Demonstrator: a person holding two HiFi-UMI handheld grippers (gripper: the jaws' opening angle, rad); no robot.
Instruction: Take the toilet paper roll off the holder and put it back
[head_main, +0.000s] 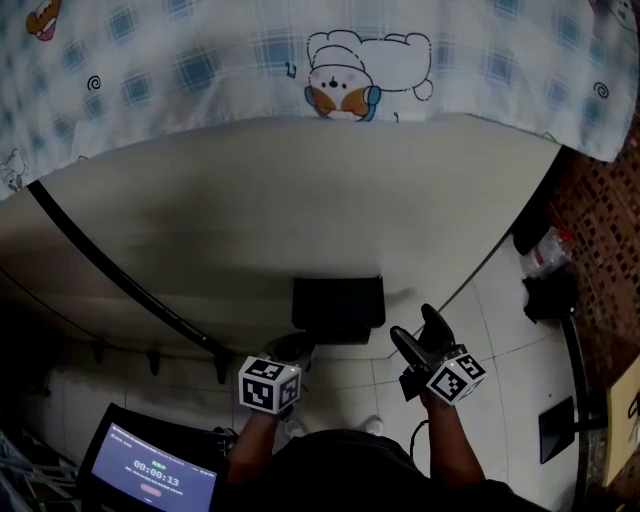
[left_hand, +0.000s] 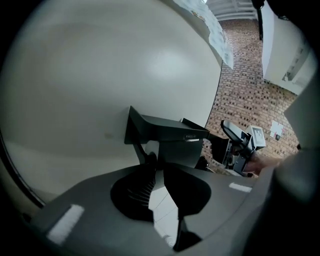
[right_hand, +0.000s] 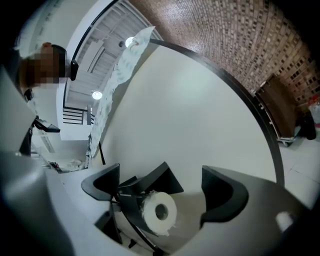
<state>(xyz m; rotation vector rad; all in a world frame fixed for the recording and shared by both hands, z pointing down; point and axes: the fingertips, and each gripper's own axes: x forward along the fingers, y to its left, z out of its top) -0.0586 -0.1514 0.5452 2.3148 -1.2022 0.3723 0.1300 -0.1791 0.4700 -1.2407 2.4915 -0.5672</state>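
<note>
- Head view gives me the black holder (head_main: 338, 308) fixed low on the pale wall (head_main: 300, 190), with both grippers close in front of it. The left gripper (head_main: 292, 347) is just below its left end. The right gripper (head_main: 418, 332) is off its right side and not touching it.
- My right gripper view shows that gripper's jaws standing wide apart with nothing in their grip. The toilet paper roll (right_hand: 159, 212) appears in the gap between them but farther off, clear of both pads.
- The roll sits on the holder, under its flat black top. Its core hole faces my right camera and a ragged edge of paper hangs at the bottom.
- From the head view I cannot see the roll; the holder's top covers it.
- My left gripper view shows those jaws drawn close, with only a narrow wedge of white floor tile between them and nothing held. The holder is just past the tips, with a brick wall (left_hand: 240, 75) beyond.
- A patterned curtain (head_main: 300, 50) hangs above the wall, and a lit tablet screen (head_main: 150, 468) sits at lower left.
</note>
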